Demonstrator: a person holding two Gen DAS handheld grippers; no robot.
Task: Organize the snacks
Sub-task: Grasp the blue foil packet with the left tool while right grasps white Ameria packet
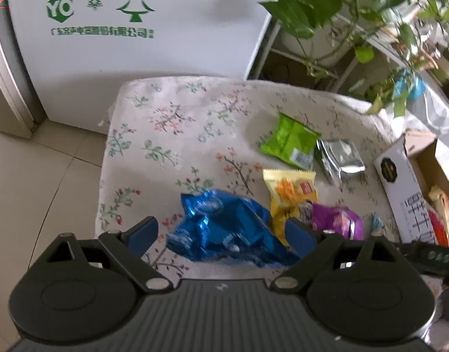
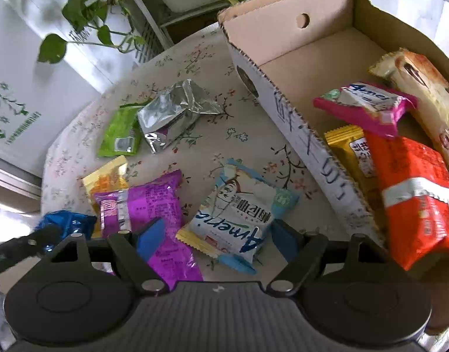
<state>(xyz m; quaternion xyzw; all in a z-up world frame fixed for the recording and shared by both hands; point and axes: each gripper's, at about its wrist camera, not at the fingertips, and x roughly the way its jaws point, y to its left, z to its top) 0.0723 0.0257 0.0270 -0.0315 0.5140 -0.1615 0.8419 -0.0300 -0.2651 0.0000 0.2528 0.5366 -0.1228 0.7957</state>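
My left gripper (image 1: 223,231) is open, its blue fingers on either side of a crumpled blue packet (image 1: 224,228) on the floral cloth. Beyond lie a yellow packet (image 1: 289,193), a purple packet (image 1: 335,220), a green packet (image 1: 289,140) and a silver packet (image 1: 338,158). My right gripper (image 2: 215,236) is open around a pale blue "Americ" packet (image 2: 239,214). The purple packet (image 2: 148,205) lies to its left, with the green packet (image 2: 121,132) and silver packet (image 2: 174,111) farther off. The cardboard box (image 2: 283,94) at right holds several snacks, including an orange-red packet (image 2: 415,193).
The round table (image 1: 165,123) has a floral cloth. A white appliance (image 1: 136,23) stands behind it, with potted plants (image 1: 356,14) on a rack at the back right. Tiled floor lies to the left. The left gripper's arm (image 2: 19,249) shows at the right view's left edge.
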